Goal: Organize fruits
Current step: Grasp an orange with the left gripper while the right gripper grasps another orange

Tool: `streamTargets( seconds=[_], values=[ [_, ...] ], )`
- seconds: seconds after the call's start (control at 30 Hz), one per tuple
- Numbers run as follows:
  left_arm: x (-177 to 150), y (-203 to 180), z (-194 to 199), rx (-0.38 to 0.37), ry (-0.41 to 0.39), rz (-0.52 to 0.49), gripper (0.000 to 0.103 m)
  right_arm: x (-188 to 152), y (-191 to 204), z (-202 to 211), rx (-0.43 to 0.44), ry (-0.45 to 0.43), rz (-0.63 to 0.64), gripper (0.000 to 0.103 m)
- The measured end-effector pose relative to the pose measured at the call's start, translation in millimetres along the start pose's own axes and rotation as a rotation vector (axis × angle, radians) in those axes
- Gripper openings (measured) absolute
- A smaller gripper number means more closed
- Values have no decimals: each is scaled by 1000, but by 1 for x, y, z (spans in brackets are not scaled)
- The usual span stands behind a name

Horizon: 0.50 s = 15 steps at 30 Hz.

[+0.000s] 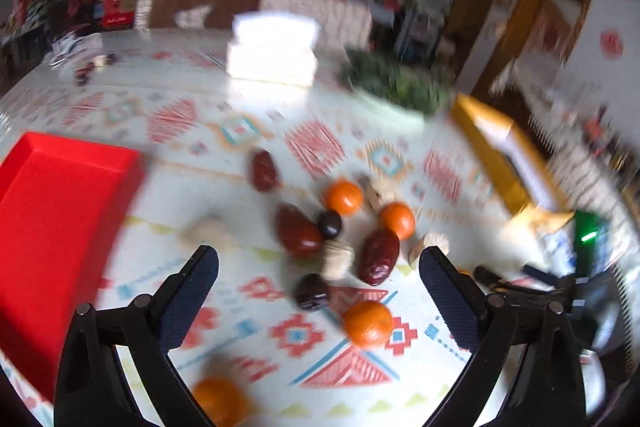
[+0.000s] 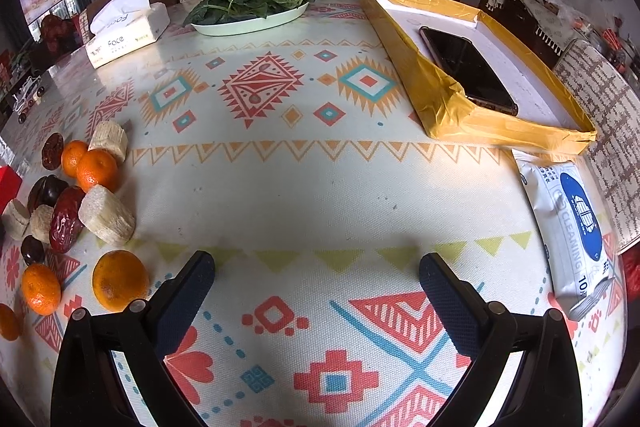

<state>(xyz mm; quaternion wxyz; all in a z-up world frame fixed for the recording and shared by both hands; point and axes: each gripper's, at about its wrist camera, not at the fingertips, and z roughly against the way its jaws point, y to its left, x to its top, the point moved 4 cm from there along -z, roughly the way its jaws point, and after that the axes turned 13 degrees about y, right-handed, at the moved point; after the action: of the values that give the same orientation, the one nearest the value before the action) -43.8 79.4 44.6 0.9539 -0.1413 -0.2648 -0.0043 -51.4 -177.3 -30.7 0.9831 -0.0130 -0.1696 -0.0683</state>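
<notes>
Left wrist view (blurred): a red tray [image 1: 60,227] sits at the far left on the patterned tablecloth [image 1: 256,311]. The left gripper [image 1: 318,259] hangs w/ its jaws wide apart, nothing between them, over the fruit pile. In that pile: a dark red date [image 1: 298,231], a small black fruit [image 1: 329,223], a pale sugarcane chunk [image 1: 338,259], another date [image 1: 378,255], and an orange [image 1: 367,323] nearer the camera. A yellow taped box [image 1: 500,151] lies to the right.

Right wrist view: the fruits cluster at the far left edge, incl. two oranges [image 2: 97,169], a date [image 2: 66,221], a cane chunk [image 2: 107,215] and a bigger orange [image 2: 120,279] just beside the left finger. The right gripper [image 2: 316,275] is also spread wide and empty, above bare cloth, well apart from most of the fruit. Further back are a tissue box [image 2: 124,31] and a plate of greens [image 2: 256,7]. At right, a phone [image 2: 466,69] lies inside the yellow box [image 2: 460,107], w/ a wipes pack [image 2: 572,227] near it.
</notes>
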Motion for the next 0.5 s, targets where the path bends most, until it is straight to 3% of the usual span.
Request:
streamTargets(
  seconds=[0.1, 0.17, 0.23, 0.37, 0.43, 0.5],
  values=[
    [-12, 37, 37, -2, -25, 50, 101, 0, 0, 2, 9, -9, 2, 99],
    [-22, 58, 52, -2, -52, 75, 101, -3, 0, 13, 43, -55, -6, 91],
    [-33, 73, 60, -10, -66, 86, 101, -8, 3, 29, 94, -112, -4, 91],
    [-50, 86, 48, -14, -35, 93, 99, -16, 26, 52, 177, -176, 76, 90],
    [-56, 85, 39, -1, -20, 68, 85, -20, 40, 59, 209, -183, 121, 84],
    [-62, 79, 27, -19, 19, 30, 84, -24, 52, 63, 237, -179, 158, 77]
  ],
)
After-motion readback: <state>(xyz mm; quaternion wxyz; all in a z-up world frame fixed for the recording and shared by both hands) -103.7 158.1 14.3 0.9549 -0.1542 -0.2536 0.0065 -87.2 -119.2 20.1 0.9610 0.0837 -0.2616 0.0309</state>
